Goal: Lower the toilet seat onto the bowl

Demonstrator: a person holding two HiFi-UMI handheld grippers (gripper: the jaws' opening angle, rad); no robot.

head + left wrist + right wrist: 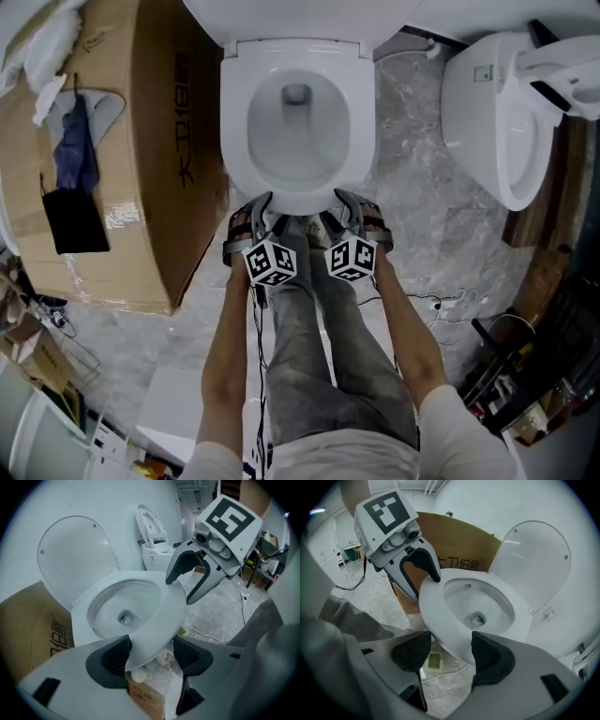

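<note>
The white toilet seat (298, 195) lies flat on the bowl, and the lid (75, 555) stands upright behind it. Both grippers are at the seat's front edge. My left gripper (261, 211) is open; in the left gripper view the front rim (154, 634) passes between its pads (115, 656) with a gap on the right side. My right gripper (345, 211) is open too, and the rim (450, 634) sits between its pads (490, 656), with floor showing beside the left pad. Each gripper shows in the other's view, the right gripper (180, 590) and the left gripper (425, 588) both straddling the rim.
A large cardboard box (141, 141) stands close on the toilet's left. A second toilet (506, 112) is at the right. Cables (441, 302) lie on the marble floor, and a green pad (434, 660) lies under the bowl's front. The person's legs (328, 356) stand right in front.
</note>
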